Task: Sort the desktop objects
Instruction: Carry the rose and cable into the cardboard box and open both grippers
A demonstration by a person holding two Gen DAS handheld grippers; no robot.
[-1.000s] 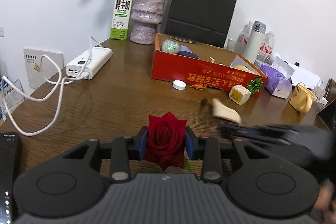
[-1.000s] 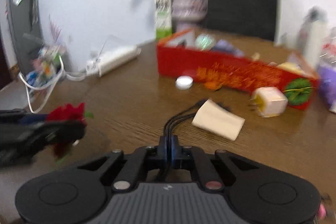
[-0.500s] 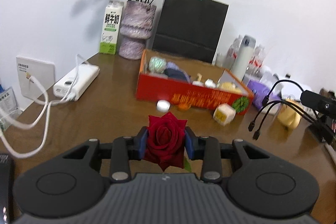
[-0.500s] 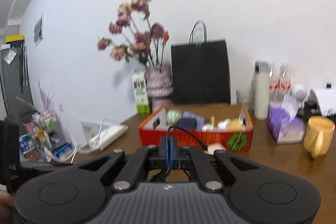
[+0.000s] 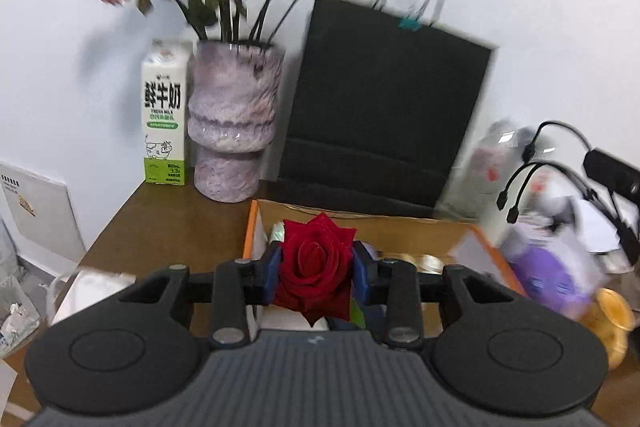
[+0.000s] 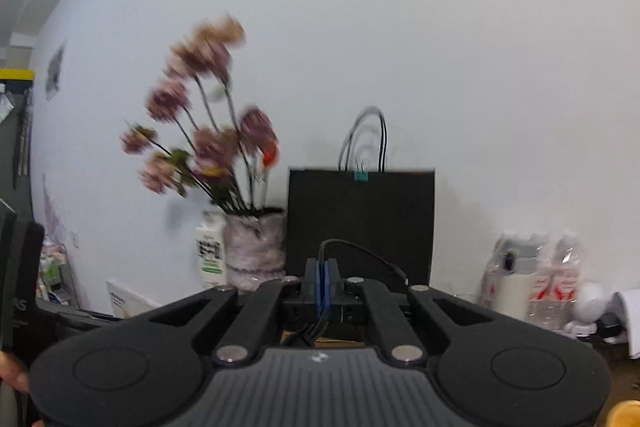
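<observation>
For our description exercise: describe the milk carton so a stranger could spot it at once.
Find the black paper bag against the wall. Left of it stands a mottled purple vase of flowers; the milk carton stands at its left, the only white-and-green box, with bold black characters.

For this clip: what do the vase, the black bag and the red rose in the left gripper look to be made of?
Vase: probably glazed ceramic or stone, with glossy highlights over mottled purple-white marbling. Black bag: matte paper, going by its flat stiff panels, sharp fold line and thin cord handles. Red rose, clamped in the left gripper: velvety, very even petals that could be fabric; real or artificial cannot be told.
</observation>
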